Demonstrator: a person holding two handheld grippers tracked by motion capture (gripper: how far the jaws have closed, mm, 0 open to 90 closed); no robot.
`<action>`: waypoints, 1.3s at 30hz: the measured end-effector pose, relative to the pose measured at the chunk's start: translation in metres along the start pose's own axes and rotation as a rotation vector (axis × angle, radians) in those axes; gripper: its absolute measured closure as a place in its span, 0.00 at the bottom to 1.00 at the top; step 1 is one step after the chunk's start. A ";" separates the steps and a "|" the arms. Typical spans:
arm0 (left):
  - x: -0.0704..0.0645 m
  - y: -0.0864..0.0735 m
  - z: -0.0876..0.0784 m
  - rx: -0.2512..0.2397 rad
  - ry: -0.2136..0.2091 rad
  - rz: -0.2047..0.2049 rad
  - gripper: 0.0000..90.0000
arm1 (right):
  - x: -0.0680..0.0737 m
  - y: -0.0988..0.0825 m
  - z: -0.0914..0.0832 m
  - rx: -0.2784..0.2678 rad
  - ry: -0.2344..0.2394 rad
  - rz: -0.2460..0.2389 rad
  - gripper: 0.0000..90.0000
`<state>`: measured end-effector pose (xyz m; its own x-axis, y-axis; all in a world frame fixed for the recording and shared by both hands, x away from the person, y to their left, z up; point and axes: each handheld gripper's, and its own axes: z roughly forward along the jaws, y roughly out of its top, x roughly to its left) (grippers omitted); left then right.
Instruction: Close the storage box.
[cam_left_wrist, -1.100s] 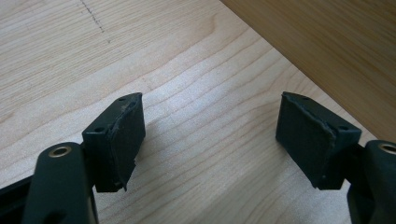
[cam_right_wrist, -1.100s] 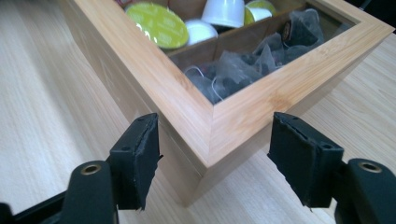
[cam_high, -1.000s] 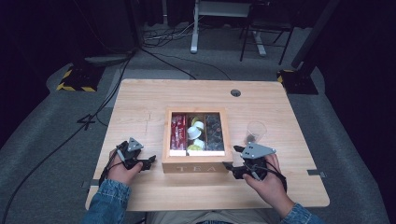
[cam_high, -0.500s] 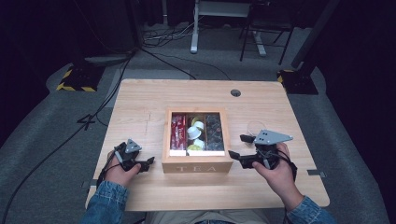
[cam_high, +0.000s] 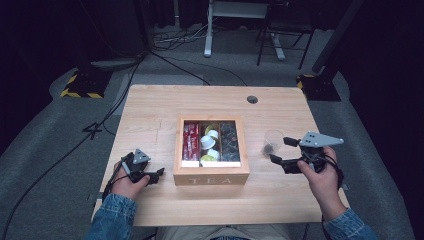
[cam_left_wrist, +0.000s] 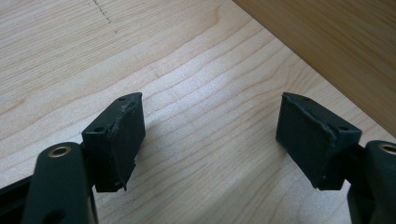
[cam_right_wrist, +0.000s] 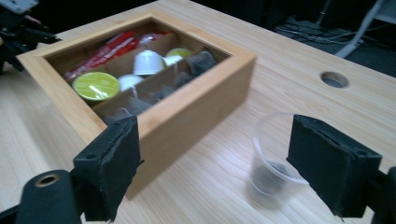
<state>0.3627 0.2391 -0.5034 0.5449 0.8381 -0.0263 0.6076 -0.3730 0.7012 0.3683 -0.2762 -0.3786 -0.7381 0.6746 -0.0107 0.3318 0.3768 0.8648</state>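
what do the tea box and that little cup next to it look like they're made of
The tea box looks like light wood, maybe bamboo: warm tan walls with fine grain, a smooth matte finish, and "TEA" marked on its front in the high view. The cup looks like thin clear plastic: the table shows through its wall, it has faint ribs low down, and something dark sits at the bottom.

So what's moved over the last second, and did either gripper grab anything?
The right gripper swung away from the tea box front, out to the right, and now sits open beside the clear plastic cup, holding nothing. The left gripper stayed open on the table left of the box. Box and cup haven't moved.
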 end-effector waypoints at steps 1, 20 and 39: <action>0.000 0.000 0.000 -0.004 0.001 -0.004 0.26 | -0.004 -0.002 -0.003 0.000 -0.010 0.007 0.19; 0.002 0.002 0.002 -0.002 0.000 0.002 0.25 | -0.080 -0.045 -0.014 0.095 -0.132 0.137 0.24; 0.002 0.002 0.002 -0.002 0.000 0.004 0.25 | -0.113 -0.090 0.014 0.198 -0.134 0.230 0.24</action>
<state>0.3660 0.2394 -0.5037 0.5469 0.8369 -0.0235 0.6045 -0.3753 0.7027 0.4303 -0.3777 -0.4622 -0.5513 0.8288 0.0959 0.5981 0.3124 0.7380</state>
